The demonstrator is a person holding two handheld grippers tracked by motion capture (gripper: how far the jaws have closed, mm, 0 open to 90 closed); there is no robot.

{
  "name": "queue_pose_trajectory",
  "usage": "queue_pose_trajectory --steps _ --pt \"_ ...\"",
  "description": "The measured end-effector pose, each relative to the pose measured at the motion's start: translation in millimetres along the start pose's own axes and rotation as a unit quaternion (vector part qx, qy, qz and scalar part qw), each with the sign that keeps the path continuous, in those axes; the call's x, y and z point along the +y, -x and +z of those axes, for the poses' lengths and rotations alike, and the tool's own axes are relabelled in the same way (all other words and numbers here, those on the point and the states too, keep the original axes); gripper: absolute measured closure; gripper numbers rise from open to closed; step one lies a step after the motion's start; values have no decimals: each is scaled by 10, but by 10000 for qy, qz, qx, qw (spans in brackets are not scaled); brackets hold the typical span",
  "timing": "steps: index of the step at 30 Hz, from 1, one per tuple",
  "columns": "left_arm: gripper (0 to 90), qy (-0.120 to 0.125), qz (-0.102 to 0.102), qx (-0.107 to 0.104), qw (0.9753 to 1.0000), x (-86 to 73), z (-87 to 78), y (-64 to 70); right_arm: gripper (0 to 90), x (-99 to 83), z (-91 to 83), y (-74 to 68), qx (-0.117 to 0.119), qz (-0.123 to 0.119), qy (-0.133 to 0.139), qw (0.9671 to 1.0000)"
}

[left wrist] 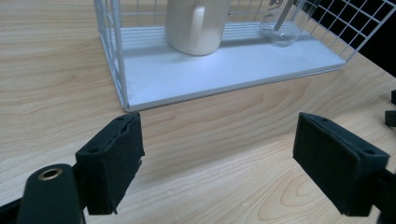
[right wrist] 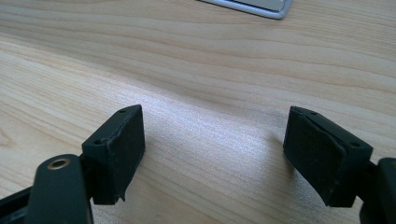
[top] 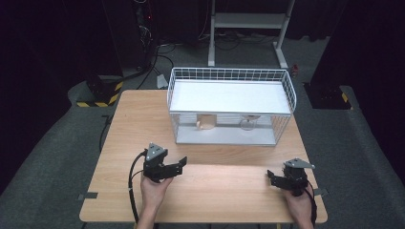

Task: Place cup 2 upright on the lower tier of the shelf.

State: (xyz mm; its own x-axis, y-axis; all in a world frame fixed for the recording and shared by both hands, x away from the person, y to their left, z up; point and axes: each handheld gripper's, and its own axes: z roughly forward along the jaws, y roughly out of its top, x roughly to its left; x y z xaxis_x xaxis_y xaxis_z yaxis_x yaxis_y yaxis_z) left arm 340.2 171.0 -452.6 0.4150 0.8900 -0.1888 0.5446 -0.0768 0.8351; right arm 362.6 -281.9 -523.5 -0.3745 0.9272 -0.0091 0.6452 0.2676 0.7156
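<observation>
Wood surface [top: 119, 124], white wire rack [top: 229, 106] at back, both hand-held grippers near front edge.
Left hand-held gripper [top: 180, 163] and right hand-held gripper [top: 270, 176] jaws wide apart, empty; cream mug [left wrist: 194, 25] and clear glass [left wrist: 280, 28] sit inside rack's lower level.

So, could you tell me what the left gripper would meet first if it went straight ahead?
Probably the front edge of the white wire rack; the cream mug sits farther in on the bottom shelf. The left gripper is open.
</observation>
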Motion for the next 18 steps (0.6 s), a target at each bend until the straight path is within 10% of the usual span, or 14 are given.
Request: queue_pose_trajectory --steps 18 --pt "145 -112 276 322 9990 -149 -84 13 205 0 0 0 0 1 0 10000"
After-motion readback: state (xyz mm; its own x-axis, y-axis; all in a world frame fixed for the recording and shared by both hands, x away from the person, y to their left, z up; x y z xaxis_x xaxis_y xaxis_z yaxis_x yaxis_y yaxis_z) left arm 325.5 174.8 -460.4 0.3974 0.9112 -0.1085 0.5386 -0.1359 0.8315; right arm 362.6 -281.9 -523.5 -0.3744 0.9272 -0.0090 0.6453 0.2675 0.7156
